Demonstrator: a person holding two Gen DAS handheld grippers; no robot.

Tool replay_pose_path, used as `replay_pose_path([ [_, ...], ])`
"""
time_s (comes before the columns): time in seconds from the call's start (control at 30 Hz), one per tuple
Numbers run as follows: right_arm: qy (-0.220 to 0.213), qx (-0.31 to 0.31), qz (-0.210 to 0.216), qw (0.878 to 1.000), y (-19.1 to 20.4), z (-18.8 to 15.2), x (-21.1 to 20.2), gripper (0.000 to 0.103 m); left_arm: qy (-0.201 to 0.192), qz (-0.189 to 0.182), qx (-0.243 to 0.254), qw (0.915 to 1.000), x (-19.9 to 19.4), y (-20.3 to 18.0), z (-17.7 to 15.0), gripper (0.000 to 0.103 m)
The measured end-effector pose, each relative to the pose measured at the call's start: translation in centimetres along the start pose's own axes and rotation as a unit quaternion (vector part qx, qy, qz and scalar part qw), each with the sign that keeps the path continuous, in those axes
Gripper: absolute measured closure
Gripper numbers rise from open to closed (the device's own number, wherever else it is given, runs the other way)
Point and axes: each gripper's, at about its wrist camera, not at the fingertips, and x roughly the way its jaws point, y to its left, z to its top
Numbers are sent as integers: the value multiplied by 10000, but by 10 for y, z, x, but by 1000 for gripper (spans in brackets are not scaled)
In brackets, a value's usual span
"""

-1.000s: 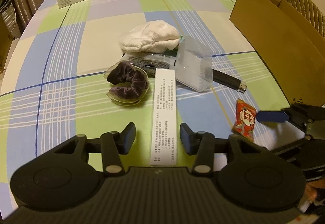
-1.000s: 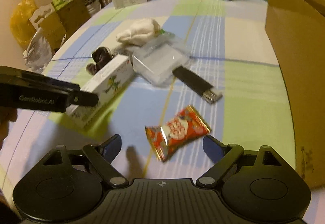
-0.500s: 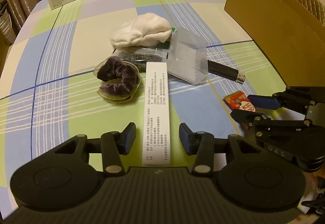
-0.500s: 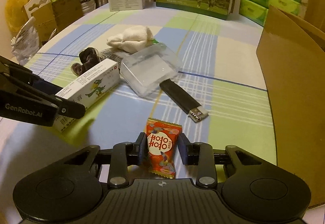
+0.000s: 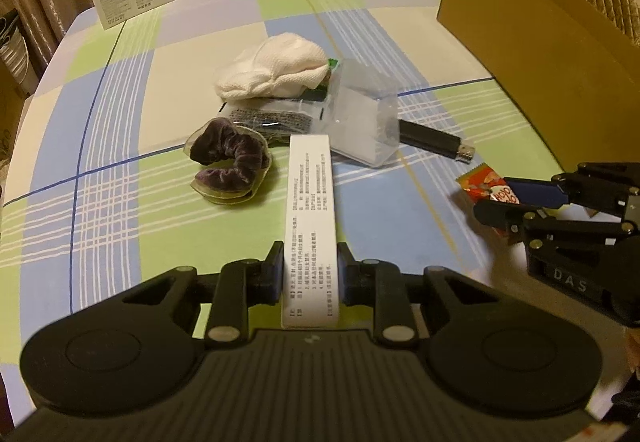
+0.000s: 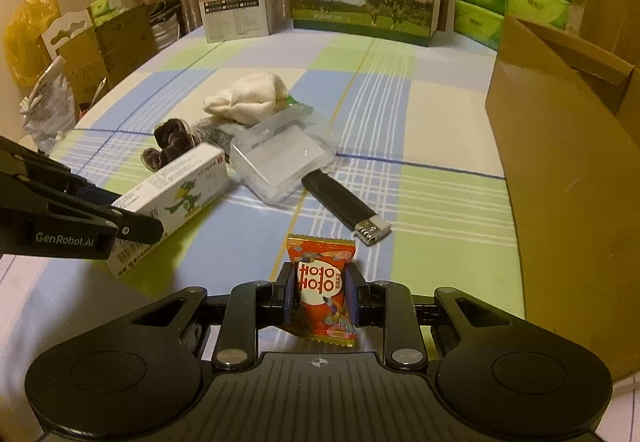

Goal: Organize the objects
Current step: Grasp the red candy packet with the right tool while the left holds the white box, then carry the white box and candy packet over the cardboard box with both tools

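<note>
Two grasps at the start of a sorting task. The long white printed cardboard box (image 5: 311,226) lies lengthwise on the checked tablecloth (image 5: 120,145), its near end between the fingers of the left gripper (image 5: 311,274). That gripper's jaws have just closed and now stand narrow, pads pressed on the box's two long sides; gripping the narrow width near one end probably suits a short jaw span. The far end of the box lies just beside the purple velvet scrunchie in its clear pouch (image 5: 228,165) and close to the clear plastic lidded case (image 5: 360,129).

The red foil candy wrapper (image 6: 322,290) stands upright between the pads of the right gripper (image 6: 322,294), which has likewise just closed and pinches the packet across its middle; whether the packet is clear of the cloth cannot be told. Beyond it lie the black lighter with a metal tip (image 6: 344,203) and, further back, the rolled white cloth (image 6: 248,97), resting on a flat plastic packet.

The open brown cardboard carton (image 6: 560,145) stands at the right edge of the table, near the right gripper; it is judged the likely receptacle, which would explain taking two pieces at once. Milk and tissue packs line the far edge.
</note>
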Motion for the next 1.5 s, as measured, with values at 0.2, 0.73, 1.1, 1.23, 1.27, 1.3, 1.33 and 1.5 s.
replay_pose_path([
  [0.2, 13, 106, 20, 9999, -5, -3, -14, 81, 13, -35, 77, 10000, -12, -13, -1, 82],
  [0.73, 111, 281, 100, 9995, -11, -9, -10, 81, 195, 23, -76, 9998, 24, -19, 1, 82],
  [1.1, -261, 294, 134, 9991, -13, 9, -48, 81, -158, 175, -188, 9995, -29, -27, 13, 82],
  [1.23, -519, 376, 101, 9979, -24, 25, -80, 81, -351, 172, -179, 9991, -55, -45, 28, 82],
  [1.27, -585, 388, 68, 9975, -28, 29, -88, 81, -402, 142, -176, 9989, -63, -53, 34, 82],
  [1.3, -653, 415, 31, 9970, -34, 34, -98, 81, -452, 94, -169, 9988, -69, -60, 39, 82],
  [1.33, -700, 445, 4, 9966, -40, 38, -107, 81, -501, 41, -157, 9986, -75, -68, 45, 82],
  [1.5, -949, 542, -306, 9935, -84, 54, -149, 81, -739, -309, 41, 9968, -99, -119, 73, 82],
])
